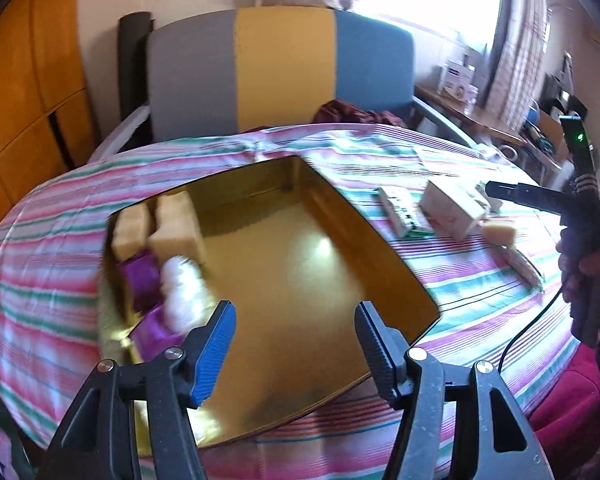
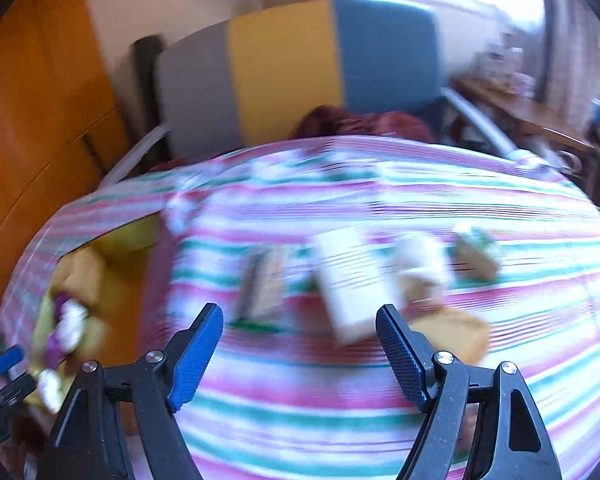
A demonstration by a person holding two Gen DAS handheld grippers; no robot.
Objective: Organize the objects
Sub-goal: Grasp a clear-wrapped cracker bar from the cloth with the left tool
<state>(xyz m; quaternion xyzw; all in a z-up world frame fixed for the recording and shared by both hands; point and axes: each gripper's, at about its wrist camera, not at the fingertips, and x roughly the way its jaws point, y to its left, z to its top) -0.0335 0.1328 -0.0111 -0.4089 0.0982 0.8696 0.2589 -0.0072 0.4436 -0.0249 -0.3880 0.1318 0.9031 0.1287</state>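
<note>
A gold tin (image 1: 300,248) lies open on the striped tablecloth (image 1: 60,240). Its left end holds two yellow sponges (image 1: 176,224), purple packets (image 1: 140,276) and white cotton balls (image 1: 184,288). My left gripper (image 1: 296,328) hangs open and empty over the tin's near part. To the right of the tin lie a green-and-white pack (image 1: 400,212), a white box (image 1: 452,208) and a loose sponge (image 1: 500,234). The right wrist view is blurred. There my right gripper (image 2: 300,332) stands open and empty over the cloth, just short of the white box (image 2: 352,284), with a sponge (image 2: 456,332) to its right.
A chair (image 1: 280,68) with a grey, yellow and blue back stands behind the table, a dark red cloth (image 1: 352,114) on its seat. A wooden cabinet (image 1: 20,100) is at the left, a cluttered side table (image 1: 460,100) at the right. A hand (image 1: 580,276) holds the other gripper's handle.
</note>
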